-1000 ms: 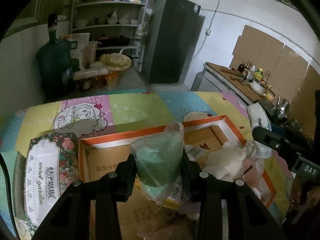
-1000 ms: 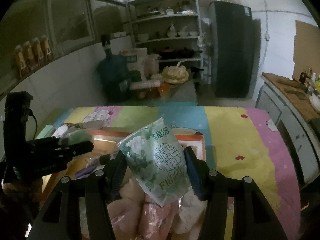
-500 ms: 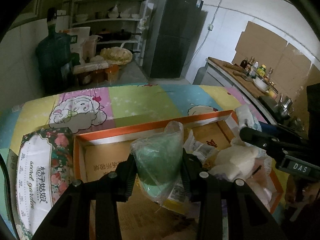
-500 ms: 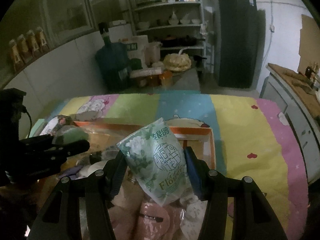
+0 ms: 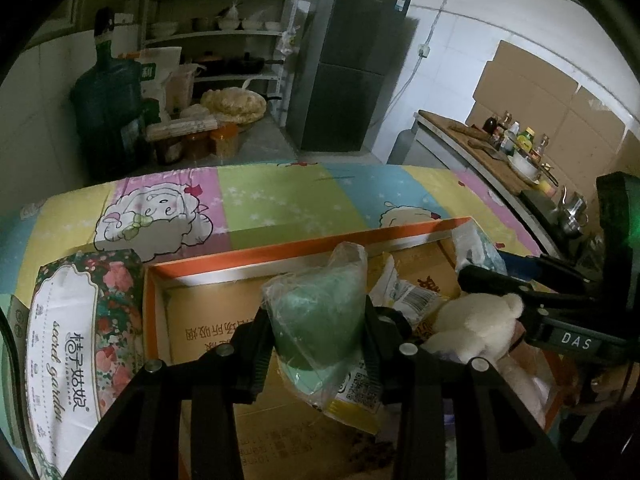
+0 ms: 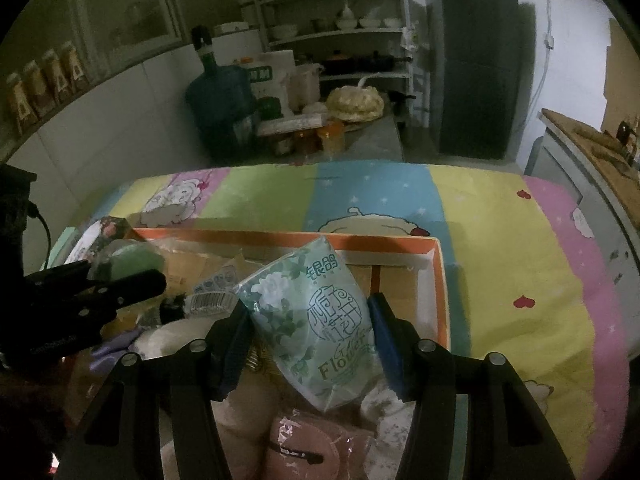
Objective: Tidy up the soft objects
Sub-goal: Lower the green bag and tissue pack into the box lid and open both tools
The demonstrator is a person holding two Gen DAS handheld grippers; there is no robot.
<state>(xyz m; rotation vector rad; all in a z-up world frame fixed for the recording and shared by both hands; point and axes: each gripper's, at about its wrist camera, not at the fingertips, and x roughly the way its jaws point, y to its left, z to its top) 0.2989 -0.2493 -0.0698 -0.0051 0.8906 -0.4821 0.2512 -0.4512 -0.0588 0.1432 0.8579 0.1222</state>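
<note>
The left claw (image 5: pixel 318 334) pinches a green pad wrapped in clear plastic (image 5: pixel 320 320), the right claw (image 6: pixel 308 338) a floral-printed tissue pack (image 6: pixel 316 320); both hang above the orange-rimmed cardboard box (image 6: pixel 440 280), probably to keep soft items together inside.

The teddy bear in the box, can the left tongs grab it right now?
Probably not yet. The left tongs are shut on a green bag, so they're full. The teddy bear sits close by with nothing covering it.
</note>
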